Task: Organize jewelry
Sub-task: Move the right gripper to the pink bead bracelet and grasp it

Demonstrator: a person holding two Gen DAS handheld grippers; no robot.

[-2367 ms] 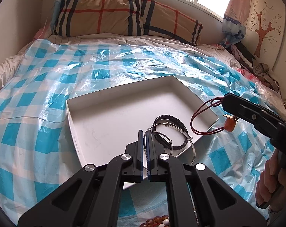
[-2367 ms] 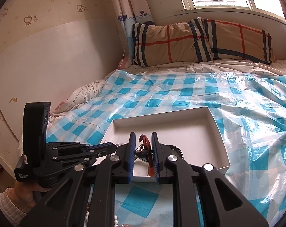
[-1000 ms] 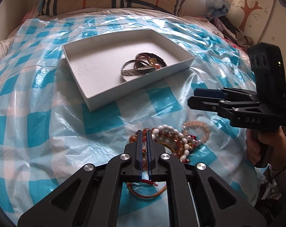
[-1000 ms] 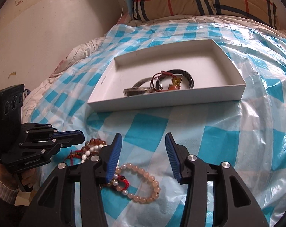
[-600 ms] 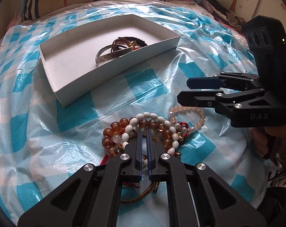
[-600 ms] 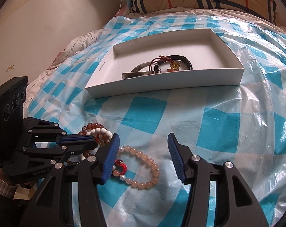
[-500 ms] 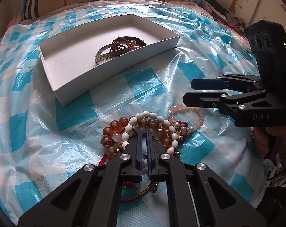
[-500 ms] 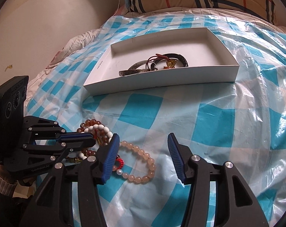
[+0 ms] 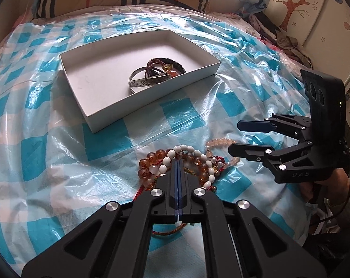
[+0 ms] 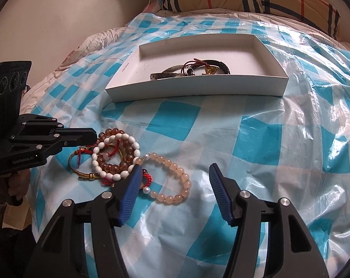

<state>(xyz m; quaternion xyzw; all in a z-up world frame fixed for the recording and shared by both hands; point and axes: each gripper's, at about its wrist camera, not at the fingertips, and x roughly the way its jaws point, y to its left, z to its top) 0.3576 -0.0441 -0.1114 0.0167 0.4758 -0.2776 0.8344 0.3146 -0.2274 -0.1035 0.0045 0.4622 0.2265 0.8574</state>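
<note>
Since the frame half a second ago, the right hand-held gripper has come lower, its fingers spread wide and straddling the peach bead bracelet, which sits lower centre in the right wrist view on the blue-checked plastic sheet over the bed. The bracelet's oval runs from upper left to lower right. The left hand-held gripper, pressed together, has edged forward over the bead pile. The white box sits in the upper centre.
</note>
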